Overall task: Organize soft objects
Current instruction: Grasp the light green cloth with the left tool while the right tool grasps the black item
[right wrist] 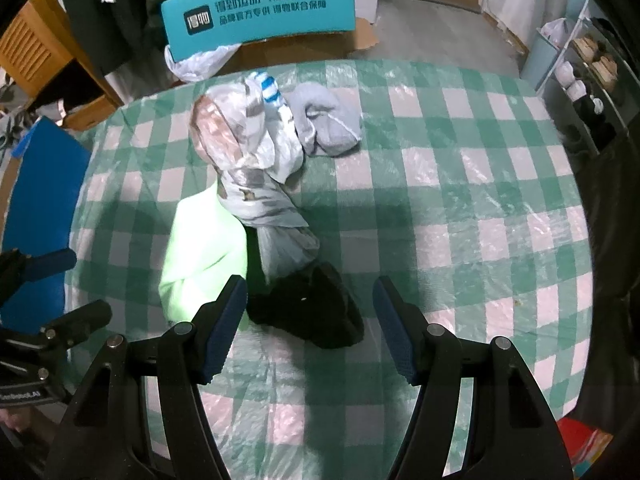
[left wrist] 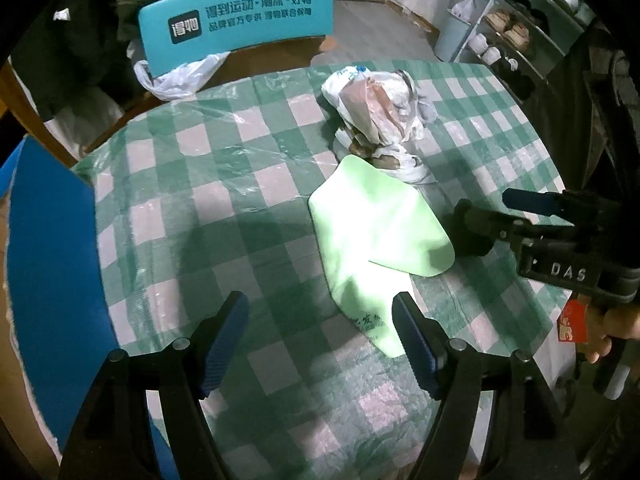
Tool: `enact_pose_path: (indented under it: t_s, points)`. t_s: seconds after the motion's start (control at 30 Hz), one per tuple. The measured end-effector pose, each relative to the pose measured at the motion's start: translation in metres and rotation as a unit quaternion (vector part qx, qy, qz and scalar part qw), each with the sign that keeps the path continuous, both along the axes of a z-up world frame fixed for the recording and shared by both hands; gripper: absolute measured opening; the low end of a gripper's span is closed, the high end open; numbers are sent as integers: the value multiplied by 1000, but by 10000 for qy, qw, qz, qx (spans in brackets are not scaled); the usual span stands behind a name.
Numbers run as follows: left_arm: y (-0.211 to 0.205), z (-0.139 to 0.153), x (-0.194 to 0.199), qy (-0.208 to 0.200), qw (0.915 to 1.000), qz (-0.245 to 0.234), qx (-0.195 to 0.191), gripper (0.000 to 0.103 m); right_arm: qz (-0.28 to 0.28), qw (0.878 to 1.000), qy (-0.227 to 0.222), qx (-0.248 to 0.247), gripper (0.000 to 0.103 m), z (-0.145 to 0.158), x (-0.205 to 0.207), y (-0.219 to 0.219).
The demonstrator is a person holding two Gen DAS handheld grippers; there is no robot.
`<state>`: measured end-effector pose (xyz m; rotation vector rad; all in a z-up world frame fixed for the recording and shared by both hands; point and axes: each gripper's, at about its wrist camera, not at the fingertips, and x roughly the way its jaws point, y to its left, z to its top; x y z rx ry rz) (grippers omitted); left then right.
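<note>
Both grippers are hanging open and empty, left gripper beside the green cloth, right gripper over the black sock on the checked tablecloth, risking pinching the tablecloth's plastic film.

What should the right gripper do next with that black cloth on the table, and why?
Probably lower the right gripper a little further and close on the black cloth. Its jaws stand open with nothing pinched, and the cloth lies bunched between the fingertips on the checked tablecloth, apart from the light green cloth.

A teal chair back beyond the checked table, shelving right.
</note>
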<state>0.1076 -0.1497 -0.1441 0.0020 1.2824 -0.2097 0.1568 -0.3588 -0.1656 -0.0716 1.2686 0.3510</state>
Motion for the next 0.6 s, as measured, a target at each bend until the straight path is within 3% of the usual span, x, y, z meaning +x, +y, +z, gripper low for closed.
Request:
enact_pose_path:
  t_s: [0.4,0.43,0.5,0.6]
  points:
    - [-20,-21,17,162,9997,-147,-105,78,127,9994,278,175,64,-32,4,-8]
    - [-22,-22,17,164,9997,-159,-101,79,172,9992,285,228,61,-32,4,-8]
    - [-26,-24,19,180,9996,-182,-116,79,242,9984,340,379,44,-31,3,-8]
    - [-31,-26,21,205,9994,-210,-166,79,368,9983,310,334,37,-29,0,-6]
